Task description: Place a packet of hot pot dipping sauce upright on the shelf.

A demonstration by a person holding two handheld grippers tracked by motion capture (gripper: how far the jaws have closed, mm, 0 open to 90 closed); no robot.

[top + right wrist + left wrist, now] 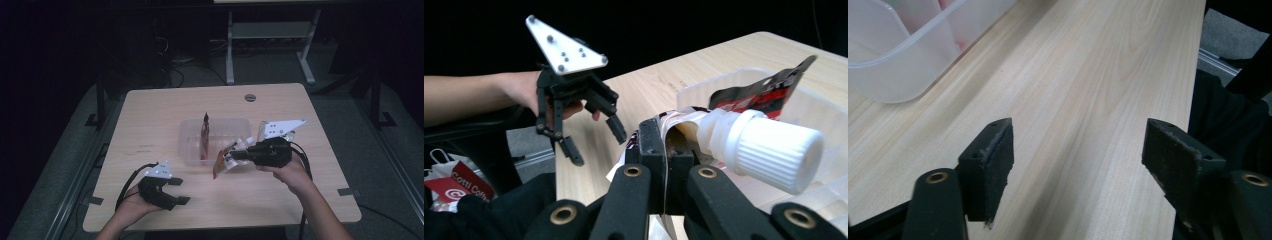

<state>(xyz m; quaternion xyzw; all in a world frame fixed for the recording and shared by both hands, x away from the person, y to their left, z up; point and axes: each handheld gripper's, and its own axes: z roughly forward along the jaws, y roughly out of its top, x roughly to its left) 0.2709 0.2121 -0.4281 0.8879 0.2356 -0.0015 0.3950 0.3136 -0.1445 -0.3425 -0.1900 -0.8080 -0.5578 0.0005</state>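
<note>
Forearms enter at the bottom of the high view, each hand carrying a black two-jaw gripper over a pale wooden table (150, 135). Lower left of that frame: the left gripper (179, 191) near the table's front edge, its jaws spread wide with bare wood between them. The left gripper view confirms this, with one pad (993, 160) at lower left and the other at lower right, well apart, nothing held; a corner of the clear plastic tub (893, 75) occupies the upper left of that frame. Right of centre in the high view: the right gripper (231, 156), held above the table just beside the tub's near right corner, its jaws closed on a spouted pouch (222, 161) that hangs red and white toward the lower left. In the right gripper view the two jaws meet at lower centre, pinching the pouch's crumpled top, and its white ribbed screw cap (774, 145) juts to the right. The left gripper (594, 135) appears in the upper left of this frame, jaws apart. Centre of the high view: the clear tub (192, 145), with a second dark red pouch (204, 137) standing upright inside. Farther back, a small grey round grommet (250, 97) near the table's far edge. Beyond, dark floor and a white table frame (270, 45).
</note>
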